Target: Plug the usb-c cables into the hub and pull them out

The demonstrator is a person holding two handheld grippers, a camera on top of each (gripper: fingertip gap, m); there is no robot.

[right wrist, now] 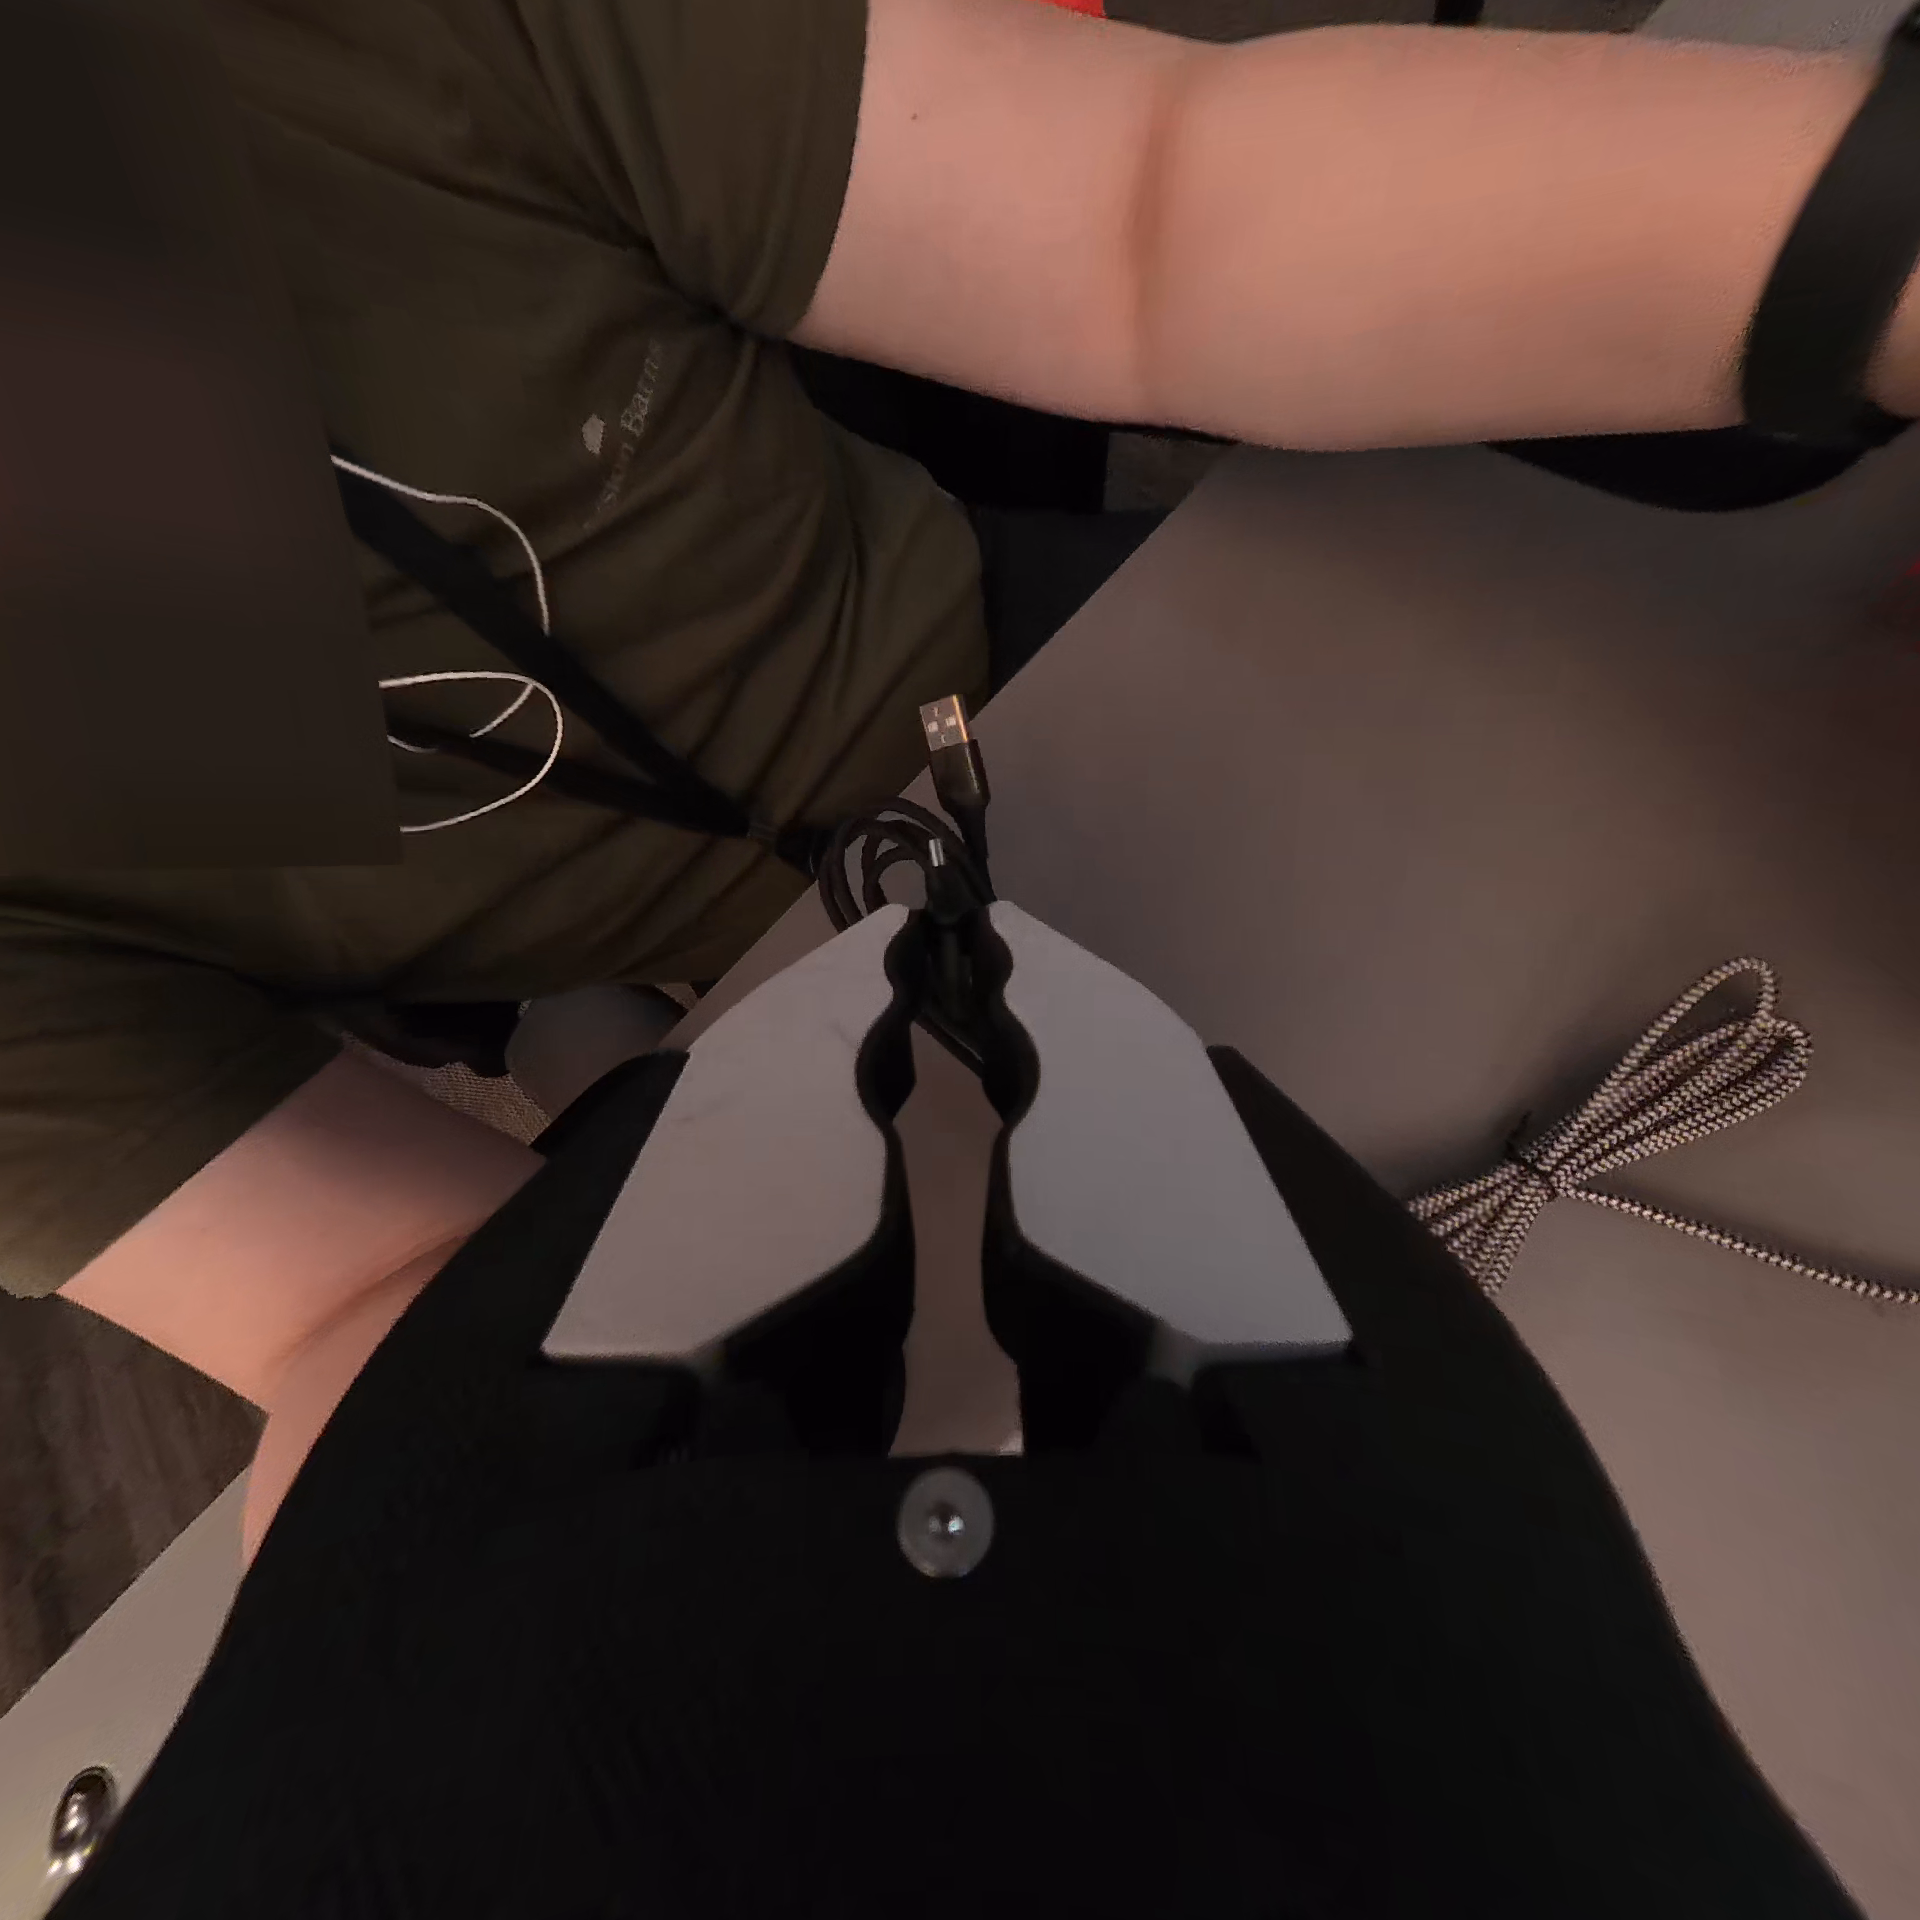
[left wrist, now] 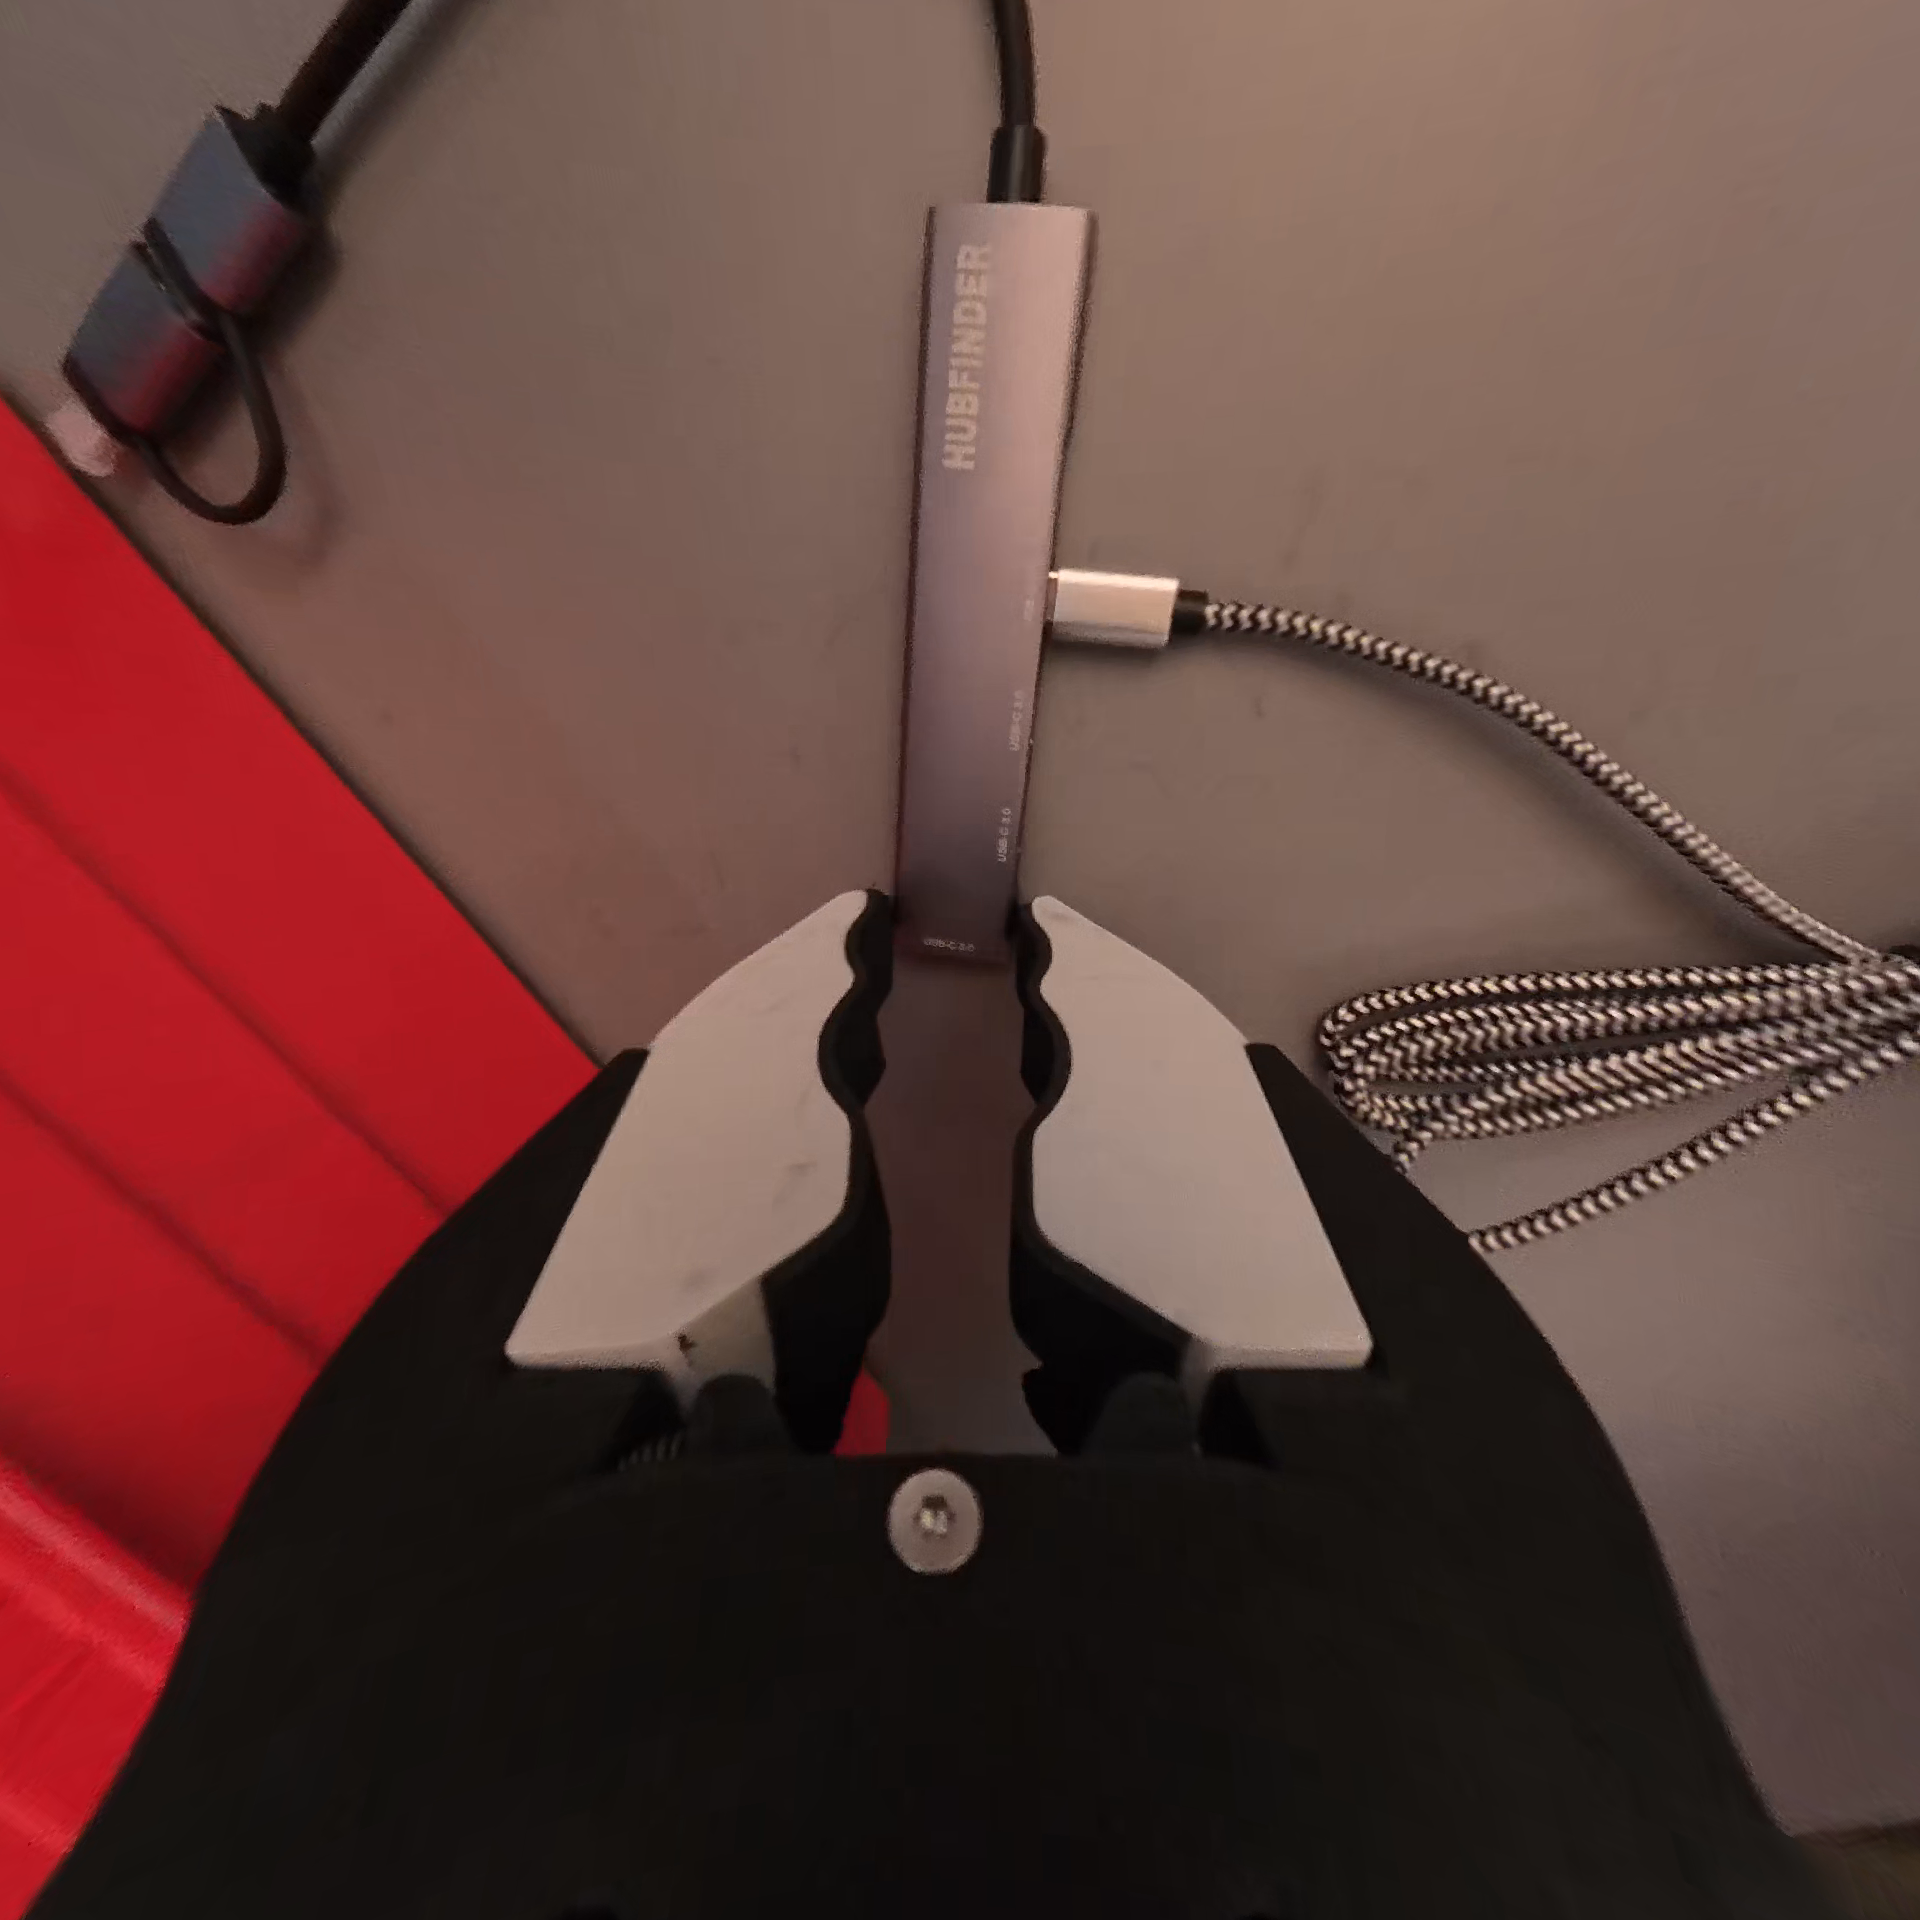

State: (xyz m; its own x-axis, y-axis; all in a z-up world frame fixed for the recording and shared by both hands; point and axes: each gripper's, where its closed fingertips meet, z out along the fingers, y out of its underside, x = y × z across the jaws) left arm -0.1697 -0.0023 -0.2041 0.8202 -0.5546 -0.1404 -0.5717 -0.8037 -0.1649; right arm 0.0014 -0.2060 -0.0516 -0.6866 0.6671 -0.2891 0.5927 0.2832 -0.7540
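One hub (left wrist: 992, 582) on the grey table (left wrist: 623, 623), long and slim, running straight away from my left tongs (left wrist: 954, 914). I've got its near end pinched – jaws closed in snug on both sides, only the hub's width between them. One white USB-C plug (left wrist: 1114, 608) sits at the hub's right edge, tip at the port; seated or not, can't tell. Its black-and-white braided cable (left wrist: 1558, 810) curls off right into one bundled coil. One black lead (left wrist: 1013, 94) exits the hub's far end. Far left, a 2nd grey adapter (left wrist: 197, 301) w/ a black loop, next to a red bin (left wrist: 187, 935).

Right tongs (right wrist: 943, 912) – nearly closed, tips squeezing one black coiled cable (right wrist: 914, 873). Its USB-A plug (right wrist: 948, 732) pokes up past the tips, over the table edge. My torso and forearm (right wrist: 1351, 249) behind it.
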